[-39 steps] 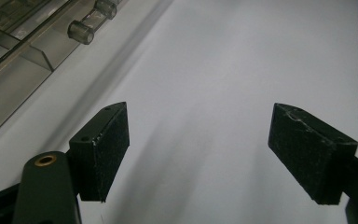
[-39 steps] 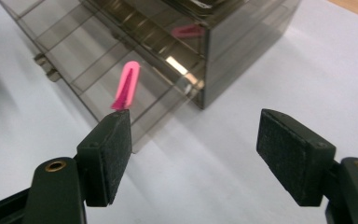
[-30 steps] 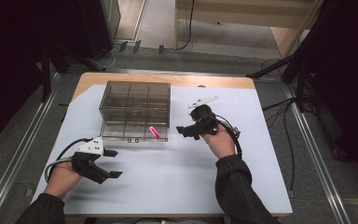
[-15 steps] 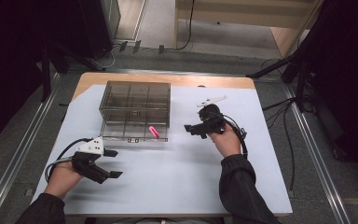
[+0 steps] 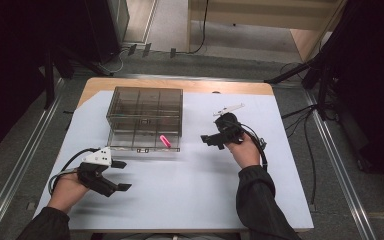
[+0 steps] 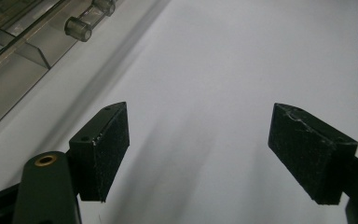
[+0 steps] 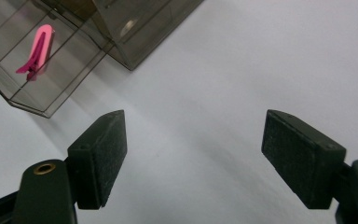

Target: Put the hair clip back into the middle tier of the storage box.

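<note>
Both claws spread apart, empty: left claw (image 5: 121, 176) near front-left corner of surface (image 5: 190, 200), right claw (image 5: 211, 141) beside compartment box (image 5: 145, 119) holding pink clip (image 5: 165, 141).

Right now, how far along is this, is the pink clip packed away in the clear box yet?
Done: the pink clip already lies inside the clear compartment box, in a front corner compartment. In hand: nothing; the left gripper and right gripper are both open and empty over the white table sheet. Left: no other loose item shows on the sheet, so little seems to remain.
</note>
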{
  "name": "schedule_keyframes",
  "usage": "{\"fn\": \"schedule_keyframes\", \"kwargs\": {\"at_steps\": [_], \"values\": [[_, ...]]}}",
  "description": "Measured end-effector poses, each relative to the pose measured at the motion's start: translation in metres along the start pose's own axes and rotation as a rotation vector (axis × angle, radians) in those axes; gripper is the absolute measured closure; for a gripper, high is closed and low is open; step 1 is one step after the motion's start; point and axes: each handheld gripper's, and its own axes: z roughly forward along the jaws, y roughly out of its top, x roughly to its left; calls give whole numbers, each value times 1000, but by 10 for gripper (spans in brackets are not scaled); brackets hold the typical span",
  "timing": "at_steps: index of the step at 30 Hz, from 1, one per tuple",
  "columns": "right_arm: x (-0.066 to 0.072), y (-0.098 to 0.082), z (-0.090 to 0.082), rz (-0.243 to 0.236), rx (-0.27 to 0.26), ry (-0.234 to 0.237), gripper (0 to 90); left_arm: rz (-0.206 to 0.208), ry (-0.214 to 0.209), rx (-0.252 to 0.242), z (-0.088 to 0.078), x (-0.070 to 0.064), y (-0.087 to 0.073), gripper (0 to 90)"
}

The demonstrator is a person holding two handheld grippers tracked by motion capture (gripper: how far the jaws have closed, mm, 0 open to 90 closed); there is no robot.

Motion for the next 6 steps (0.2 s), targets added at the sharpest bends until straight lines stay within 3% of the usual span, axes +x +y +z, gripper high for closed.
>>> {"fn": "schedule_keyframes", "kwargs": {"at_steps": [6], "values": [[-3, -3, 2, -17, 0, -14, 230, -4, -4, -4, 0, 1, 0, 215]]}}
